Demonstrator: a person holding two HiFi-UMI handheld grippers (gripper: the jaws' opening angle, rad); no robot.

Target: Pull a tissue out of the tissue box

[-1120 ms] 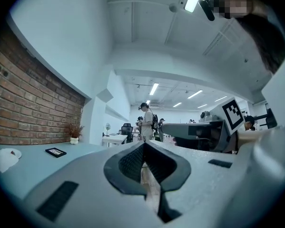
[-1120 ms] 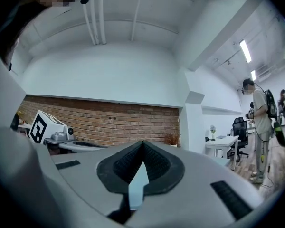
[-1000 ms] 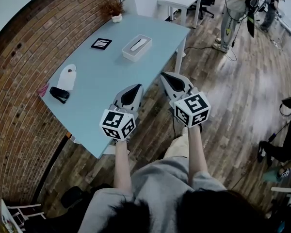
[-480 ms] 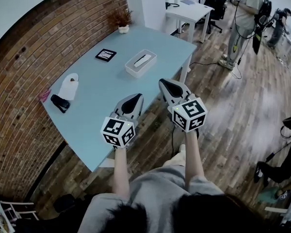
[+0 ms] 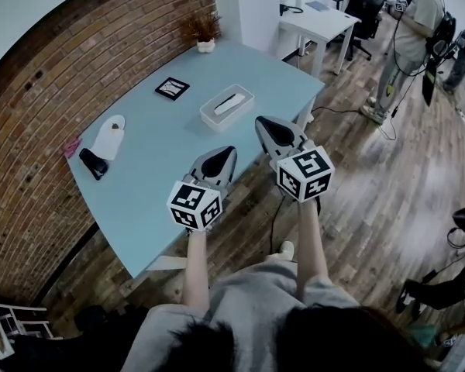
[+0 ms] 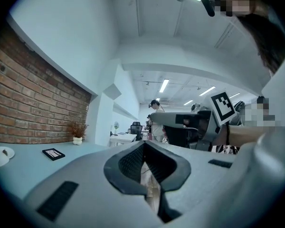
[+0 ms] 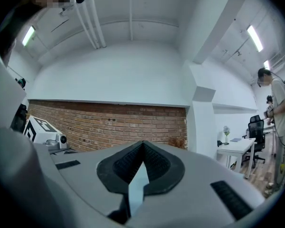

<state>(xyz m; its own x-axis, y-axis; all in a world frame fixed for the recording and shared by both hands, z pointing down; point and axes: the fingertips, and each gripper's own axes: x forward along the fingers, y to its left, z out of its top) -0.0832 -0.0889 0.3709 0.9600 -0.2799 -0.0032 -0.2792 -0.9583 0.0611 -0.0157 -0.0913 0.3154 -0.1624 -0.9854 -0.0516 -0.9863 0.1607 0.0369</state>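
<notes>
The white tissue box (image 5: 227, 106) rests on the light-blue table (image 5: 147, 177), a tissue lying along its top slot. Both grippers are held out level over the table's near edge, short of the box. My left gripper (image 5: 226, 153) has its jaws together with nothing between them; in the left gripper view (image 6: 143, 144) the tips meet and the box is out of sight. My right gripper (image 5: 262, 122) is also shut and empty, its tips touching in the right gripper view (image 7: 143, 143), which faces the brick wall.
On the table lie a black picture frame (image 5: 172, 88), a potted plant (image 5: 204, 37), a white object (image 5: 108, 138) and a black item (image 5: 93, 163). A brick wall (image 5: 31, 130) runs along the left. Behind are a white desk (image 5: 318, 23) and a standing person (image 5: 412, 37).
Both grippers and the head view have moved forward toward the table; the tissue box now sits closer in front of the gripper tips. Both jaws stayed shut.
</notes>
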